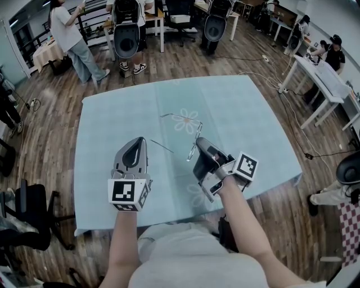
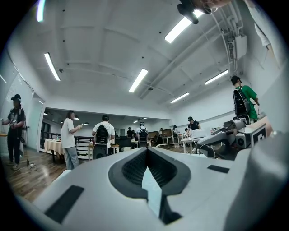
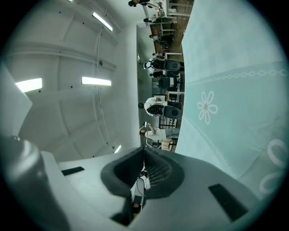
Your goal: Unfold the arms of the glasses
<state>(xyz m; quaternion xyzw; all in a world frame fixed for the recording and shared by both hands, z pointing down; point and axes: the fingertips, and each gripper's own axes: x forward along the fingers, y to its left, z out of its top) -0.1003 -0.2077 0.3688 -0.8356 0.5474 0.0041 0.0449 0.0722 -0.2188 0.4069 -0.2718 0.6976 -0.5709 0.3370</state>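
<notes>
Light, springy and easily bent, the thin wire glasses [image 1: 185,118] span the desk [image 1: 247,124] between both tools, the right tool [image 1: 198,145] clenched on the frame near a hinge, the left tool [image 1: 144,140] apparently pinching one arm's slippery tip, so gentle holds seem wisest.

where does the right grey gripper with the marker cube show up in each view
head view: the right grey two-jaw gripper with the square-marker cube sits just right of centre.
left gripper view: at the far right edge, pointing left.
right gripper view: its own jaws fill the bottom centre.
shared landmark: a standing person in a white shirt with a black backpack, top left, then left of centre, then sideways mid-frame.
</notes>
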